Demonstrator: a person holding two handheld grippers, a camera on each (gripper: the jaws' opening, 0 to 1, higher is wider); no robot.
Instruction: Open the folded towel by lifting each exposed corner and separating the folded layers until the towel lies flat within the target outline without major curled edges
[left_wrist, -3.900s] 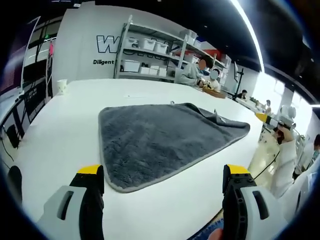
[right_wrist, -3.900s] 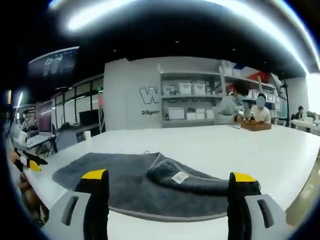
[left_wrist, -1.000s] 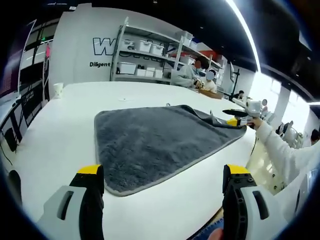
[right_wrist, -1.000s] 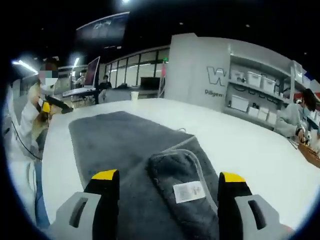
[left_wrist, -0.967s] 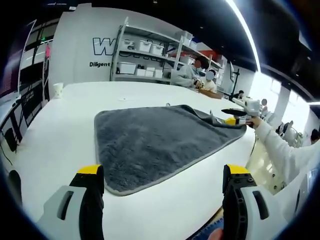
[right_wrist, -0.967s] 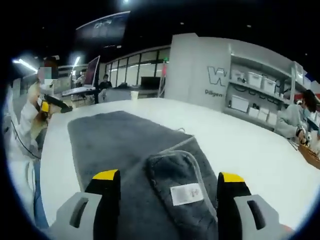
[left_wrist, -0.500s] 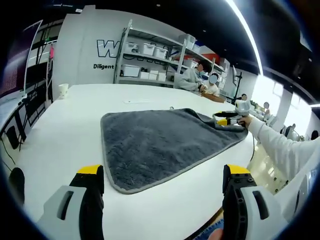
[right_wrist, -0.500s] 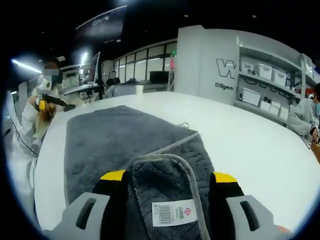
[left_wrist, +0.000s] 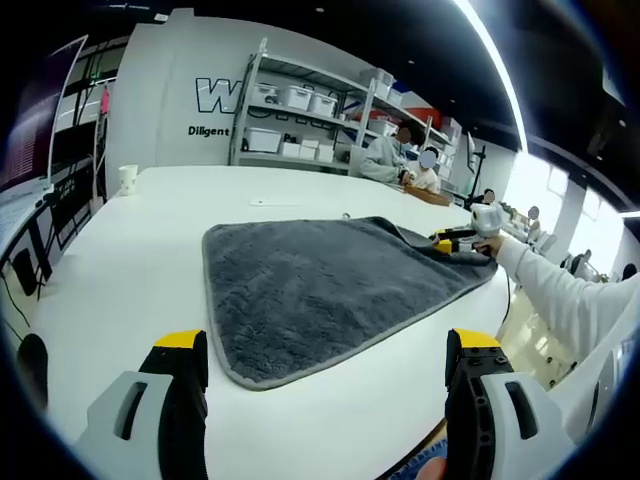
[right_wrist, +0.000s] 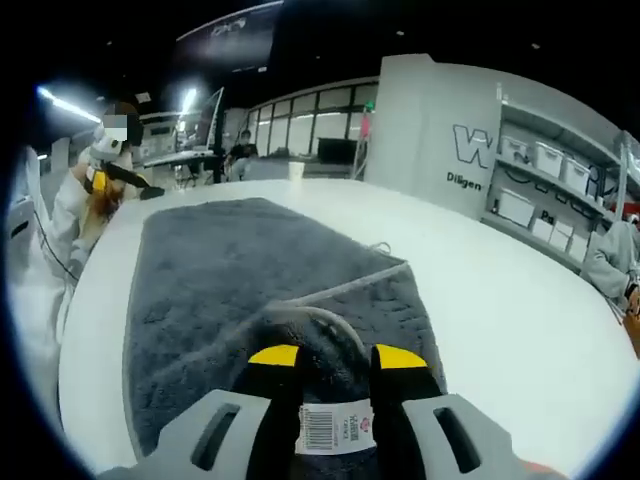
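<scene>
Left gripper view sits back off the bench, facing the towel toward 12 o'clock; right gripper view hovers close over the towel's far corner, looking back. Both share the towel.

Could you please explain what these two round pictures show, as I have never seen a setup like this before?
A person holds a two-jaw gripper in each hand, and a fisheye camera rides on each. In the left gripper view, the left gripper is open above a white table, facing a grey towel. The right gripper works at the towel's far corner. In the right gripper view, the right gripper's jaws are closed on that folded corner, beside its white label.
</scene>
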